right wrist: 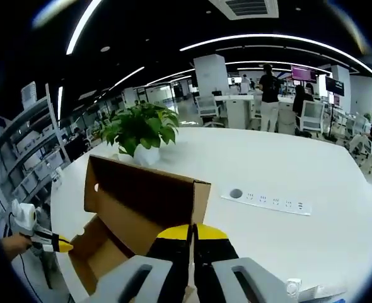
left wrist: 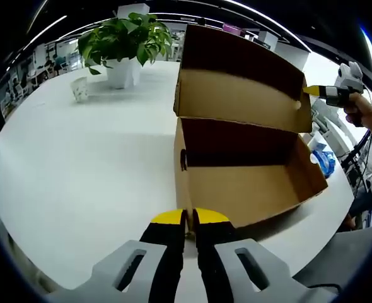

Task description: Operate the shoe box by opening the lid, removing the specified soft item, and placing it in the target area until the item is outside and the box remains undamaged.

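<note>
A brown cardboard shoe box [left wrist: 249, 189] stands on the white table [left wrist: 85, 164] with its hinged lid [left wrist: 236, 95] raised upright. What I see of the inside is bare cardboard and shadow. My left gripper [left wrist: 190, 219] is shut on the box's near wall at a corner. My right gripper [left wrist: 312, 91], held by a hand, pinches the lid's far side edge. In the right gripper view the lid [right wrist: 142, 189] stands just ahead, and my right gripper [right wrist: 191, 232] is shut on its edge. My left gripper [right wrist: 61, 245] meets the box [right wrist: 94, 249] at the lower left.
A potted plant [left wrist: 126, 44] and a small white cup [left wrist: 80, 88] stand at the table's far side. A white power strip [right wrist: 268, 202] and a round grommet [right wrist: 236, 194] lie on the table. People and chairs are in the background. The table edge runs close by on the right [left wrist: 325, 214].
</note>
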The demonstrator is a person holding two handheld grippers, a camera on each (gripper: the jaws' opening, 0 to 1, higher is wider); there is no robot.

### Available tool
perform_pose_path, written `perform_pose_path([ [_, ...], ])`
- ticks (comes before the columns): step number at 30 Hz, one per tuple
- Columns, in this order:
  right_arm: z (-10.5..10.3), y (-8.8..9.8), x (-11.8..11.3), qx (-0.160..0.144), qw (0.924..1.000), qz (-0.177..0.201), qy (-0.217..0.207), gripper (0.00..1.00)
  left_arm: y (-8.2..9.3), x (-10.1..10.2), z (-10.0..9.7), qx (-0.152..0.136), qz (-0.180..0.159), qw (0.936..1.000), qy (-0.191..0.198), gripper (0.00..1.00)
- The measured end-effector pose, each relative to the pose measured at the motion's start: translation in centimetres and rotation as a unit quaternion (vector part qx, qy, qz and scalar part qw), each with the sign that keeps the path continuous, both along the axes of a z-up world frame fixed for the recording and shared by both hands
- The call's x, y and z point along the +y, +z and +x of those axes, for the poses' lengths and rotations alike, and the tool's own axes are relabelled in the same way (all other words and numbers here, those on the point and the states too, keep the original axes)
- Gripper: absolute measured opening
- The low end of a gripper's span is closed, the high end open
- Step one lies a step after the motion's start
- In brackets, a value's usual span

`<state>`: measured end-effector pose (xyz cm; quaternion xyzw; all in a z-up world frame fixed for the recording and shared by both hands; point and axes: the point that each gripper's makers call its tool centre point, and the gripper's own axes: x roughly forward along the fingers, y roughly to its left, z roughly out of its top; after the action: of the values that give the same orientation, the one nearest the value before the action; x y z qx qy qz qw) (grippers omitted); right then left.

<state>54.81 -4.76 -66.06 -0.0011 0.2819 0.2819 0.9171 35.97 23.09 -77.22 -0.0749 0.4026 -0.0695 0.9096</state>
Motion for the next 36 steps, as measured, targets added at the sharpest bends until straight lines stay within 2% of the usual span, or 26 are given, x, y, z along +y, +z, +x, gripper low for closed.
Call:
perform_pose_path([
  [3,-1.5,0.5,0.1,-0.017,0.9998,-0.005,0.004,0.00,0.0,0.0,0.0,-0.001,-0.001,1.0000,0.001,0.03],
  [14,-3.3,0.9,0.1,-0.041,0.9991,-0.005,0.013,0.00,0.0,0.1,0.2,-0.001,-0.006,1.0000,-0.003,0.03],
  [36,-7.0,0.4,-0.2,-0.059,0.9979,-0.002,0.026,0.00,-0.1,0.0,0.0,-0.009,-0.021,0.9997,0.009,0.03],
])
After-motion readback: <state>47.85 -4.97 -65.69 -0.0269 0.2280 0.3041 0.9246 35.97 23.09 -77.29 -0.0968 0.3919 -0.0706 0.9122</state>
